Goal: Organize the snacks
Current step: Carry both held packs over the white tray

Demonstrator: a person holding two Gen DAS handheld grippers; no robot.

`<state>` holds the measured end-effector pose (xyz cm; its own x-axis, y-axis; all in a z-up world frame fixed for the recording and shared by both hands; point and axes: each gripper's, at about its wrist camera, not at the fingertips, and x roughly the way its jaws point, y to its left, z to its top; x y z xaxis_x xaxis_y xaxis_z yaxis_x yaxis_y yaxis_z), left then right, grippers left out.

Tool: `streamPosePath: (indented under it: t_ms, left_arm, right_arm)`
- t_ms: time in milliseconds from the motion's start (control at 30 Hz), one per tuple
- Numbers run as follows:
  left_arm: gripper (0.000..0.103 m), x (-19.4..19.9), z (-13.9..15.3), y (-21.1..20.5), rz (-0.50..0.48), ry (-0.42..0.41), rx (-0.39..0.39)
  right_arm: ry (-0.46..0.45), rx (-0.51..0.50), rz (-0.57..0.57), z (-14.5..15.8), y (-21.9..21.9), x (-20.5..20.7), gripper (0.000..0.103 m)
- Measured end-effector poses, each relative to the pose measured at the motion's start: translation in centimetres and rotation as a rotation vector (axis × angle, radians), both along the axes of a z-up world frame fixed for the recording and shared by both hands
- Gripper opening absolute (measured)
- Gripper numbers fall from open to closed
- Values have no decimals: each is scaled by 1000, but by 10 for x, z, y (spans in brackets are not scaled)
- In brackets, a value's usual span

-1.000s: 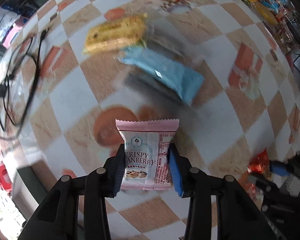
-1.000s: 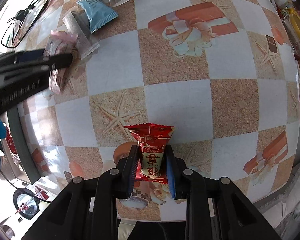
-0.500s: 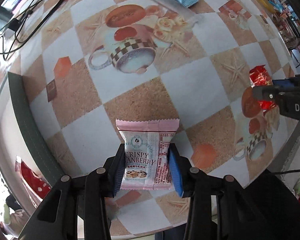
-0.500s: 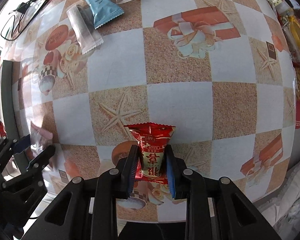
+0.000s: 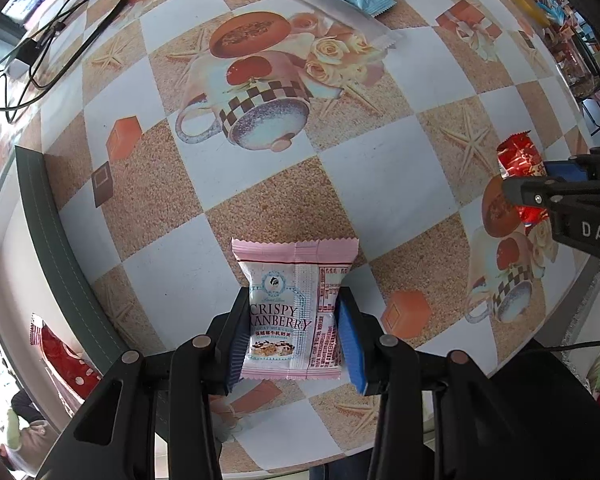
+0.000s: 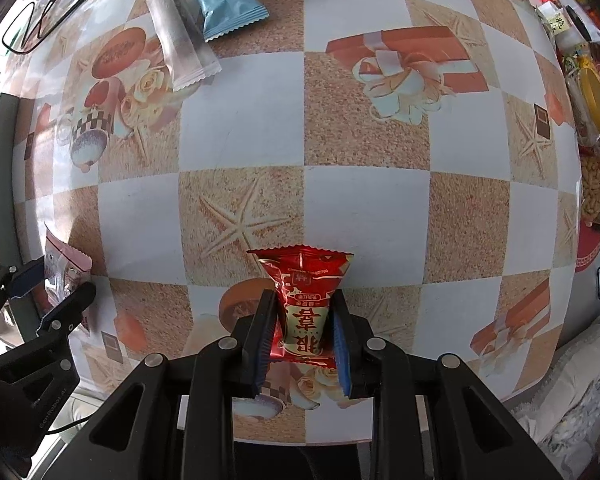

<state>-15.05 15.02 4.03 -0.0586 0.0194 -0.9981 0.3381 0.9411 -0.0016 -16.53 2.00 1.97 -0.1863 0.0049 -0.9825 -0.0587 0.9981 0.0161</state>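
Observation:
My left gripper (image 5: 292,338) is shut on a pink and white cranberry snack packet (image 5: 296,306), held above the near part of the table. My right gripper (image 6: 302,330) is shut on a red snack packet (image 6: 302,284), also held over the near edge. In the left wrist view the right gripper (image 5: 536,184) shows at the right edge with the red packet (image 5: 516,156). In the right wrist view the left gripper (image 6: 46,292) shows at the far left with the pink packet (image 6: 62,264).
A blue packet (image 6: 228,12) and a clear wrapped bar (image 6: 180,44) lie at the far side of the patterned tablecloth (image 6: 364,208). Black cables (image 5: 60,20) lie at the far left. A dark green strip (image 5: 60,248) borders the left edge. Jars and goods (image 6: 592,92) crowd the right.
My left gripper carried the pink packet from over the far snacks toward the near left corner, then held still. The right gripper drifted slightly with the red packet.

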Motion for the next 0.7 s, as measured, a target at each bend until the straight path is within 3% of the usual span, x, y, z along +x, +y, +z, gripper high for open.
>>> streamPosePath:
  t_ms: [700]
  left_arm:
    - [45,3,9,14,40,-20,-5]
  right_arm:
    - [28,54,-60,-1,-10,-5,28]
